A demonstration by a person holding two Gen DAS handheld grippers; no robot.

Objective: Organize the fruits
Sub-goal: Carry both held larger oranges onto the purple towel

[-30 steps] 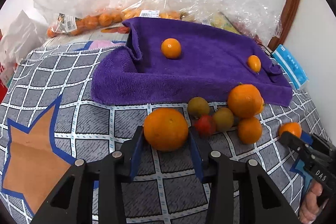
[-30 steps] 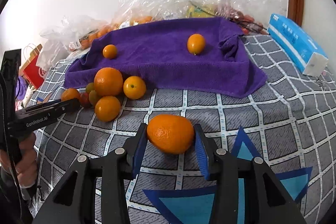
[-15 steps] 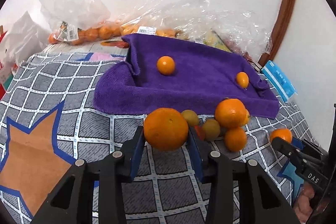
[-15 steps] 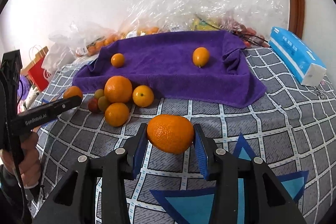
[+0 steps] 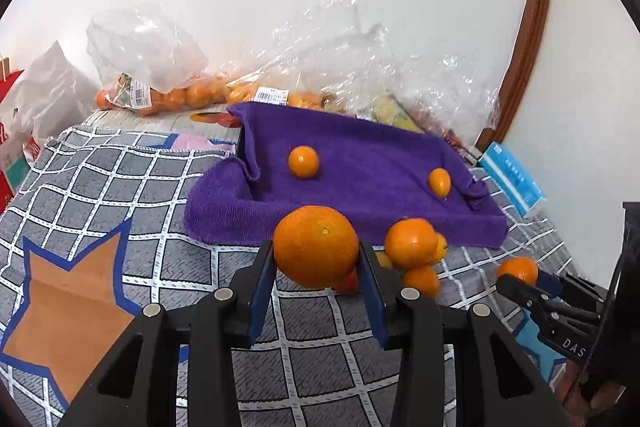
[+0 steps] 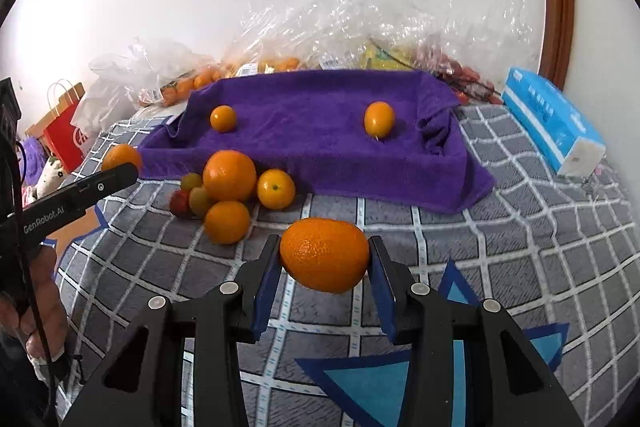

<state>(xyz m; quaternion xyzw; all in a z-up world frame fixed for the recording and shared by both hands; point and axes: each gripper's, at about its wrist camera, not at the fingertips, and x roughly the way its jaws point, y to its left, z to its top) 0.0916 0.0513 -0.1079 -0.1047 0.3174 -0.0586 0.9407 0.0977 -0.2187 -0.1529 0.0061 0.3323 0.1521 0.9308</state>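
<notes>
I hold 1 orange [image 5: 316, 246] in each claw [image 5: 316, 267], both clamped; I should lower gently onto the far purple towel [image 6: 304, 123].

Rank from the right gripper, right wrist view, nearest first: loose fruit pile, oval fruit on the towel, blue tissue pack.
1. Loose fruit pile: ahead-left, on the checked cloth.
2. Oval fruit: straight ahead, on the purple towel.
3. Blue tissue pack: far right, by the wall.

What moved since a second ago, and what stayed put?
Both grippers rose with their fruit: the left gripper keeps its round orange, the right gripper its oval orange, both now clear of the blanket. The two small fruits on the purple towel and the pile stayed.
</notes>
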